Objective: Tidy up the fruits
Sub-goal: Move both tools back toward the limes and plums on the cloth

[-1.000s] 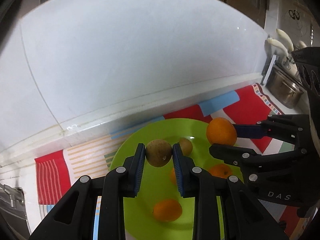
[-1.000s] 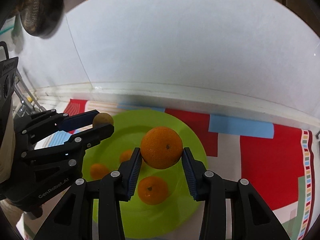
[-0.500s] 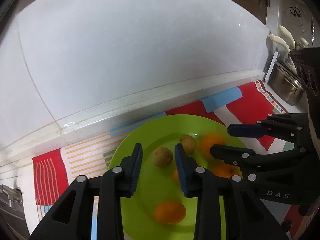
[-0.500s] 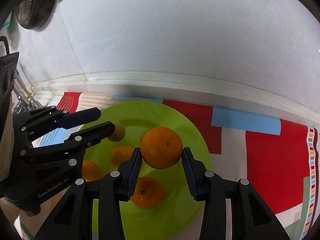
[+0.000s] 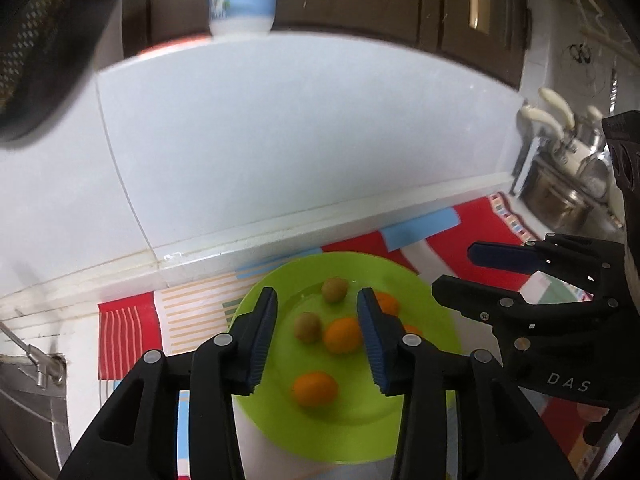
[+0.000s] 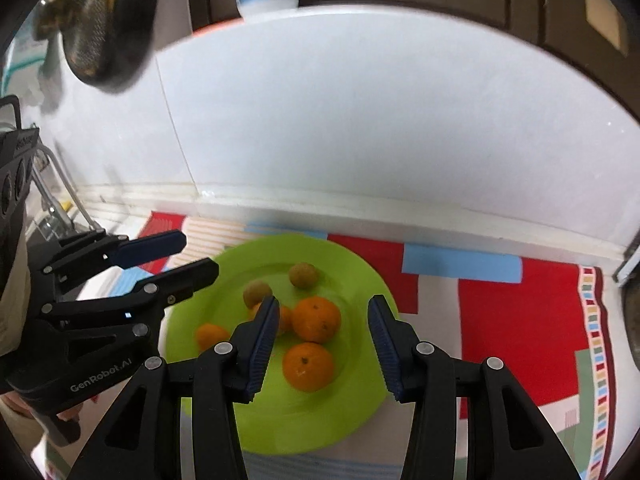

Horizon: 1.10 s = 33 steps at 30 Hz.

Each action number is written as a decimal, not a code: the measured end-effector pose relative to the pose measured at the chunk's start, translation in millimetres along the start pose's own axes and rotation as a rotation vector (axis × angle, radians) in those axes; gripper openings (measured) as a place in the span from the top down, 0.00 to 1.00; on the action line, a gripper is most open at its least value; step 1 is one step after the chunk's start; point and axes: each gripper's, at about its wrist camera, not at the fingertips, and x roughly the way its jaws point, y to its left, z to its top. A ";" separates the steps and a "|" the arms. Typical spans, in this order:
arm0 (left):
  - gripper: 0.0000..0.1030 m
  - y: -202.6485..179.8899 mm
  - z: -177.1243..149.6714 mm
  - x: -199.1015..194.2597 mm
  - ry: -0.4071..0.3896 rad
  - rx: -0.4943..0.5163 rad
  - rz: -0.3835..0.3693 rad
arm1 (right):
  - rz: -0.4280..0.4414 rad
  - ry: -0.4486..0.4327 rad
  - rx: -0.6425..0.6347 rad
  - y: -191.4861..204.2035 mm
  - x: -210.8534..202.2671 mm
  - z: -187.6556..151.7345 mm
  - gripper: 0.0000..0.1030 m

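1. Currently, left tool and right tool: jaws partly apart and opening, nothing gripped or touched.
2. Green plate on the striped mat on the desk holds four oranges and two small brown fruits.
3. The fruits lie on the plate below both tools, clear of the fingertips.

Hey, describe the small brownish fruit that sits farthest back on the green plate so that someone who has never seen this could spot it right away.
Find the green plate on the striped cloth by the white wall. Of the two small brownish fruits on it, take the back one, nearest the wall. It is duller and smaller than the oranges in front.
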 end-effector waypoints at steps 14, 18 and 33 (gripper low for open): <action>0.50 -24.5 -13.5 -93.3 -0.125 0.039 -0.009 | -0.044 -0.147 -0.002 23.2 -94.6 -21.4 0.54; 0.46 -31.8 -23.9 -115.7 -0.146 0.048 -0.010 | -0.055 -0.177 -0.007 30.6 -118.8 -31.1 0.54; 0.40 -56.8 -82.3 -155.3 -0.125 0.096 -0.044 | -0.072 -0.193 -0.009 50.2 -168.2 -84.6 0.46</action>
